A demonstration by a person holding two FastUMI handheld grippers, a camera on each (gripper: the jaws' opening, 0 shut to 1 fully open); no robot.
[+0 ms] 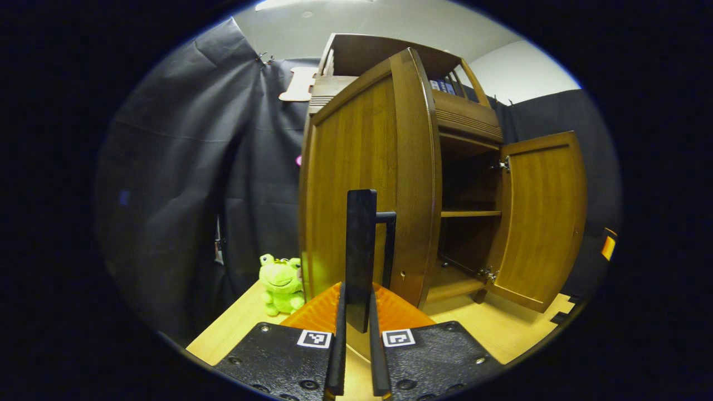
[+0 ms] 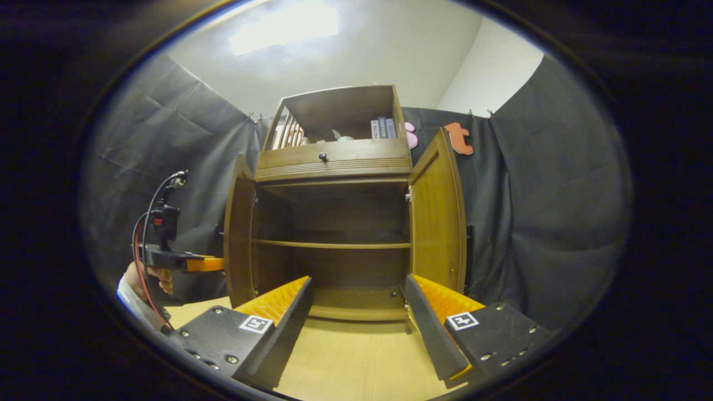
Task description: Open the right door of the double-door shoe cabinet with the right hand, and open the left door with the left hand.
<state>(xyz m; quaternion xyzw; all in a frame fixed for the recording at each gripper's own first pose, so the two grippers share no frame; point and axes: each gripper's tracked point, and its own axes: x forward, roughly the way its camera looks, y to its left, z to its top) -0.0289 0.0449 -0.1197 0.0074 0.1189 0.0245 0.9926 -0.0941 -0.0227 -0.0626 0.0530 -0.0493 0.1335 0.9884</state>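
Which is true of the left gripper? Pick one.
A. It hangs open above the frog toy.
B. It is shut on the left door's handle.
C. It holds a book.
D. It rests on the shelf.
B: in the left gripper view the left gripper has both fingers pressed on the dark handle of the left door.

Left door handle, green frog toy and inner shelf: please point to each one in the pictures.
Left door handle [image 1: 361, 245]: left gripper view, middle of the bar.
Green frog toy [image 1: 281, 283]: left gripper view, its face.
Inner shelf [image 2: 334, 244]: right gripper view, front edge.
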